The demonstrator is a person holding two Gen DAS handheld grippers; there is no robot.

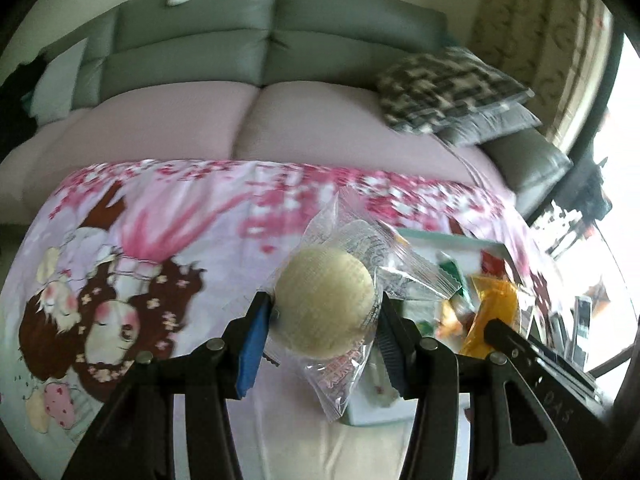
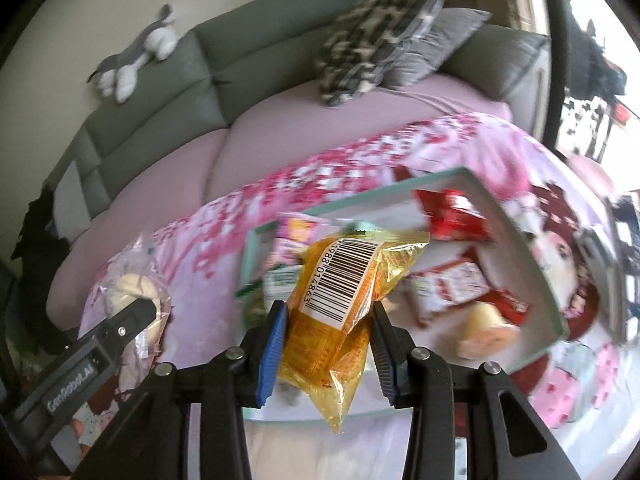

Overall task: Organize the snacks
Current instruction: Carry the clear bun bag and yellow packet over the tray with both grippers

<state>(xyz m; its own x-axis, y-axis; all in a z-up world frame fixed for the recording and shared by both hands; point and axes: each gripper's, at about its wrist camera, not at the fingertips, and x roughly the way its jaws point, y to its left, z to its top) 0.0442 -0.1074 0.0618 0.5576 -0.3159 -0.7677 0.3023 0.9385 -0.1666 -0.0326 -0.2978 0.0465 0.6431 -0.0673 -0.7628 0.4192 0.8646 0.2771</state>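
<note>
My left gripper (image 1: 326,306) is shut on a round pale cake in a clear wrapper (image 1: 324,308), held up over the pink cartoon cloth (image 1: 160,232). My right gripper (image 2: 330,314) is shut on a yellow snack bag with a barcode label (image 2: 340,300), above the mint-rimmed white tray (image 2: 516,216). In the tray lie red packets (image 2: 452,216), a pink packet (image 2: 296,232), green-white packets (image 2: 280,280) and a pale bun (image 2: 484,332). The left gripper with its cake (image 2: 132,292) shows at the left of the right wrist view. The yellow bag (image 1: 496,308) and tray (image 1: 452,238) show at the right of the left wrist view.
A grey sofa (image 1: 260,40) with a pink seat cover (image 1: 200,120) stands behind the cloth-covered table. Patterned cushions (image 2: 384,36) lie on its right end and a plush toy (image 2: 136,52) on its backrest. A bright window (image 1: 624,140) is at the right.
</note>
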